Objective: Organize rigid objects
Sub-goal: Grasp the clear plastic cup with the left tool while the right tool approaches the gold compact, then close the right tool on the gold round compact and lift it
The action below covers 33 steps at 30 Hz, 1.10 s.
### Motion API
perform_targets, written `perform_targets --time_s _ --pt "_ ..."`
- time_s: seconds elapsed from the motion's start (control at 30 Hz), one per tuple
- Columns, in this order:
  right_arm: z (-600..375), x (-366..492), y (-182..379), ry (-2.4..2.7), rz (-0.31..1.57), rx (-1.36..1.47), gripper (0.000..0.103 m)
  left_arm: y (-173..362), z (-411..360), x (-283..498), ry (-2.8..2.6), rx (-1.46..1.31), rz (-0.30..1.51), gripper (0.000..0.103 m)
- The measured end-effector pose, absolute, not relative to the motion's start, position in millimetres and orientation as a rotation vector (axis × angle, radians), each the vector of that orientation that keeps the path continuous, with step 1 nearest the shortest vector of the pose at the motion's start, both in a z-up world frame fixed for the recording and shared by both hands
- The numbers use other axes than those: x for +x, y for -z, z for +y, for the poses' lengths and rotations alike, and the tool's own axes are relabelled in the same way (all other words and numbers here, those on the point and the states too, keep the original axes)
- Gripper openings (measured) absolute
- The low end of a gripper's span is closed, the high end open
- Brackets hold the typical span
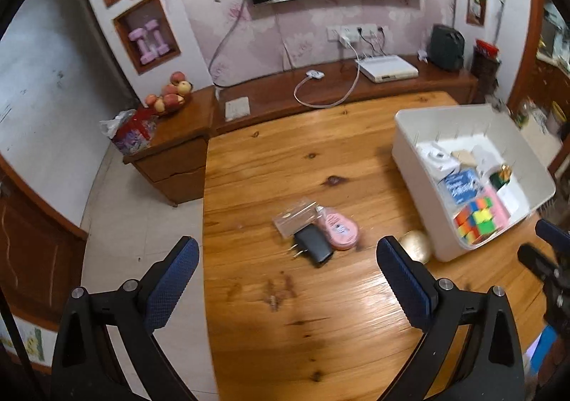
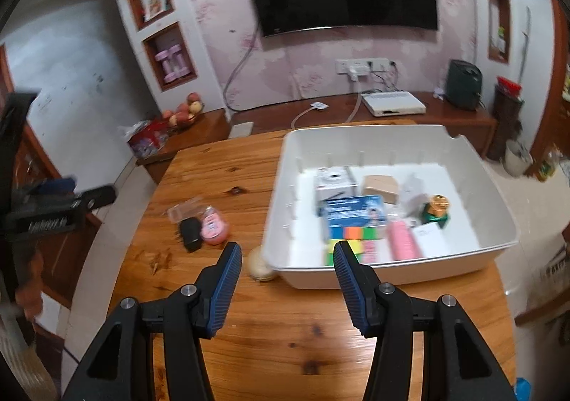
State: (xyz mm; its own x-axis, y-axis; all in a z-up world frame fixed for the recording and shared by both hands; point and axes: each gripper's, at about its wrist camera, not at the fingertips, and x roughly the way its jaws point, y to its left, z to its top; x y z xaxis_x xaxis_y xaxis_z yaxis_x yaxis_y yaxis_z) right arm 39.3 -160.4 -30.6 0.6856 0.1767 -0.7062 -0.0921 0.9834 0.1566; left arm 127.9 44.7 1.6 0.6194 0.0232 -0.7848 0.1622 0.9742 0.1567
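Charger (image 1: pixel 312 244) mid-table (image 1: pixel 285 159), apart from bin (image 1: pixel 413 151); both grippers' jaws apart, empty.

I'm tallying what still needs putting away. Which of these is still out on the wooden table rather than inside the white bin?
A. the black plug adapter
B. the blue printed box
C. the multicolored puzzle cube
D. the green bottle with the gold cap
A: the black plug adapter lies on the wooden table beside a pink item, outside the white bin, which holds the other three.
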Motion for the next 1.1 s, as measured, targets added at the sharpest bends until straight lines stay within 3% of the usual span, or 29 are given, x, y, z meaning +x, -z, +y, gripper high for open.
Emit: perform_targets --time_s 0.23,0.6,0.73,1.0,1.1 --pt "-106.4 35.4 89.7 -0.062 0.749 0.003 0.07 42.0 52.9 160.8 0.193 0.342 0.963 0.1" --pt "-75.0 72.0 166.0 0.078 0.85 0.062 0.07 96.7 30.7 199.4 0.342 0.519 1.022 0.099" --pt "-77.3 87.0 178.7 0.126 0.901 0.127 0.071 113.7 29.7 224.1 0.342 0.503 1.087 0.08" --pt "-68.0 110.7 177.5 0.186 0.896 0.141 0.071 133.5 44.5 258.9 0.34 0.386 1.189 0.074" --pt "-64.9 121.0 178.1 0.208 0.907 0.12 0.071 138.9 48.6 265.4 0.356 0.349 1.223 0.055"
